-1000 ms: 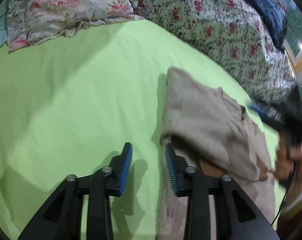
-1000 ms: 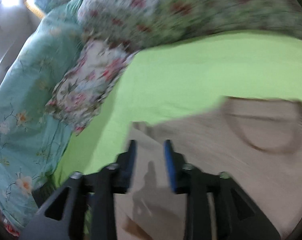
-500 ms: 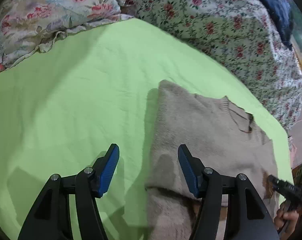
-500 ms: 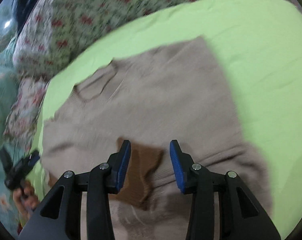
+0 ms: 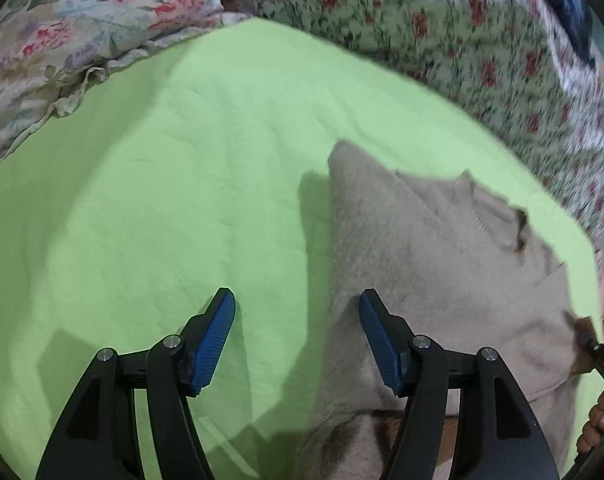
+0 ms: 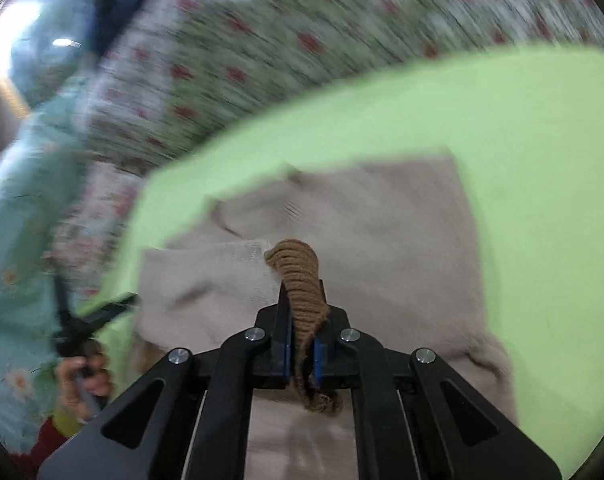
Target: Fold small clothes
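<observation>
Brown cuff (image 6: pixel 302 296) pinched in right gripper (image 6: pixel 301 354) | left gripper (image 5: pixel 297 336) agape, straddling beige sweater (image 5: pixel 434 264) edge

Even, soft indoor light. Left wrist view mostly sharp; bright lime-green bedsheet (image 5: pixel 181 200) carries soft gripper shadows lower left; red-rose floral quilt (image 5: pixel 482 60) slightly smeared. Right wrist view heavily motion-blurred, white glare patch upper left. Strong fisheye bending, dark vignette at corners.

Green sheet (image 5: pixel 181 184), floral pillow (image 5: pixel 73 28), floral quilt (image 5: pixel 482 40)
</observation>
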`<act>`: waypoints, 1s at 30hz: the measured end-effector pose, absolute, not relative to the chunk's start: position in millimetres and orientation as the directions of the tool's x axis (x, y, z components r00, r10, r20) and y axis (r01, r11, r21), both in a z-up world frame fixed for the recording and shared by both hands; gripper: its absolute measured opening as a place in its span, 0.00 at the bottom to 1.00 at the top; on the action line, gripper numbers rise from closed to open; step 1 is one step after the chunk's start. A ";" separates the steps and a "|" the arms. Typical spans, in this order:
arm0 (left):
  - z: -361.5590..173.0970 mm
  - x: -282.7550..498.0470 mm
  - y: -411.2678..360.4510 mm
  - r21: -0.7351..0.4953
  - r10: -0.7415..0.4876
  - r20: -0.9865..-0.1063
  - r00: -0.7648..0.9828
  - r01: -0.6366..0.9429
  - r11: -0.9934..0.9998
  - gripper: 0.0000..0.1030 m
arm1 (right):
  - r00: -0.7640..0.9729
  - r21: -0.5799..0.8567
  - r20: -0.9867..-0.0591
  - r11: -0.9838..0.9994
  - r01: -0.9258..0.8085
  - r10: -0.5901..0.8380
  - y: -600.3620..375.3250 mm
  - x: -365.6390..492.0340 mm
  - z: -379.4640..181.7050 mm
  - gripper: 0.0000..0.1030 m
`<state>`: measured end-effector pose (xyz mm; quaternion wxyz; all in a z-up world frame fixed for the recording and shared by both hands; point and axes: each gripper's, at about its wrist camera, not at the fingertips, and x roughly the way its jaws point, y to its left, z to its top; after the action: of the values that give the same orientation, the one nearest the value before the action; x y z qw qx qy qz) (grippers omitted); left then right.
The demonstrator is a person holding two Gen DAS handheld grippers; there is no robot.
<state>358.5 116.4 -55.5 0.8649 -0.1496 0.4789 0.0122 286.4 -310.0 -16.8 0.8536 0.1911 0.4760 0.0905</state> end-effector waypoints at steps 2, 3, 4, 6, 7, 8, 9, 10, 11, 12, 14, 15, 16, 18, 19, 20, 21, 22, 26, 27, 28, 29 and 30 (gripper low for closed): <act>-56.8 358.8 113.5 -0.249 -0.130 -0.833 0.538 -0.153 0.956 0.64 | 0.484 0.388 -0.815 0.920 0.051 0.317 -312.2 285.6 -39.1 0.08; -56.4 360.0 113.0 -0.264 -0.148 -0.829 0.539 -0.143 0.954 0.64 | 0.477 0.391 -0.820 0.918 0.061 0.318 -313.4 284.4 -44.2 0.08; -55.9 361.9 112.8 -0.284 -0.172 -0.826 0.537 -0.133 0.950 0.68 | 0.475 0.409 -0.815 0.910 0.069 0.330 -315.6 282.7 -47.5 0.08; -56.8 369.0 110.4 -0.322 -0.223 -0.825 0.519 -0.106 0.941 0.74 | 0.482 0.437 -0.804 0.896 0.082 0.348 -319.3 279.3 -44.8 0.08; -57.5 372.2 108.5 -0.324 -0.231 -0.827 0.512 -0.098 0.941 0.74 | 0.486 0.457 -0.794 0.886 0.082 0.365 -320.7 278.7 -43.0 0.08; -57.5 374.1 106.1 -0.310 -0.222 -0.832 0.509 -0.094 0.946 0.74 | 0.494 0.494 -0.774 0.866 0.081 0.396 -322.9 275.4 -39.3 0.08; -58.1 375.3 103.5 -0.286 -0.203 -0.837 0.508 -0.091 0.954 0.74 | 0.500 0.526 -0.756 0.846 0.082 0.422 -325.4 272.3 -35.8 0.08; -58.9 376.0 100.9 -0.265 -0.185 -0.842 0.507 -0.089 0.960 0.74 | 0.516 0.569 -0.726 0.819 0.078 0.455 -330.4 268.0 -30.4 0.08; -61.1 376.2 98.3 -0.234 -0.157 -0.848 0.505 -0.091 0.968 0.73 | 0.527 0.577 -0.716 0.813 0.076 0.459 -329.3 265.4 -25.4 0.08; -62.7 376.8 95.4 -0.214 -0.140 -0.852 0.504 -0.091 0.973 0.73 | 0.529 0.553 -0.730 0.829 0.083 0.434 -327.3 265.0 -23.1 0.08; -63.8 376.5 90.7 -0.179 -0.111 -0.853 0.510 -0.086 0.980 0.73 | 0.505 0.453 -0.790 0.886 0.101 0.347 -321.9 267.6 -30.0 0.09; -62.6 375.4 87.9 -0.156 -0.092 -0.854 0.512 -0.084 0.984 0.73 | 0.488 0.423 -0.810 0.900 0.107 0.323 -319.8 269.5 -36.6 0.10; -60.5 372.8 85.3 -0.131 -0.071 -0.856 0.512 -0.082 0.988 0.73 | 0.477 0.403 -0.824 0.908 0.114 0.306 -319.5 270.7 -42.6 0.11; -56.0 364.7 85.2 -0.112 -0.055 -0.856 0.514 -0.080 0.991 0.71 | 0.489 0.399 -0.821 0.908 0.125 0.294 -320.2 268.0 -44.1 0.12; -53.3 357.6 87.2 -0.112 -0.054 -0.855 0.516 -0.081 0.990 0.71 | 0.497 0.396 -0.818 0.910 0.126 0.288 -319.7 265.7 -40.1 0.15; -51.1 349.1 90.2 -0.118 -0.057 -0.855 0.516 -0.086 0.989 0.69 | 0.513 0.377 -0.817 0.917 0.129 0.263 -318.7 260.6 -32.6 0.16; -48.4 338.3 93.5 -0.131 -0.067 -0.853 0.518 -0.089 0.987 0.68 | 0.527 0.358 -0.815 0.924 0.131 0.241 -318.2 256.3 -26.9 0.22; -44.9 324.9 97.1 -0.154 -0.086 -0.847 0.524 -0.088 0.984 0.68 | 0.545 0.336 -0.810 0.933 0.129 0.216 -317.2 249.7 -19.1 0.30; -33.1 264.9 100.6 -0.206 -0.149 -0.825 0.545 -0.044 0.978 0.68 | 0.591 0.338 -0.775 0.937 0.092 0.222 -322.2 221.9 3.1 0.39; -32.4 252.2 96.9 -0.213 -0.162 -0.820 0.549 -0.030 0.977 0.68 | 0.598 0.333 -0.772 0.938 0.093 0.215 -324.6 214.0 7.4 0.40; -30.8 234.3 95.4 -0.226 -0.182 -0.813 0.553 -0.011 0.974 0.69 | 0.604 0.328 -0.769 0.940 0.093 0.209 -327.8 203.3 12.3 0.41; -30.6 221.4 94.5 -0.233 -0.194 -0.811 0.552 -0.002 0.972 0.69 | 0.608 0.332 -0.765 0.939 0.088 0.213 -330.6 194.8 15.1 0.42; -31.6 205.7 92.5 -0.247 -0.211 -0.810 0.547 0.008 0.969 0.69 | 0.610 0.337 -0.762 0.938 0.085 0.219 -333.3 186.5 17.2 0.43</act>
<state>205.7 92.5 -31.6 0.8730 -0.1077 0.4716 -0.0628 186.5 -333.3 17.2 0.8805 0.1725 0.4399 0.0380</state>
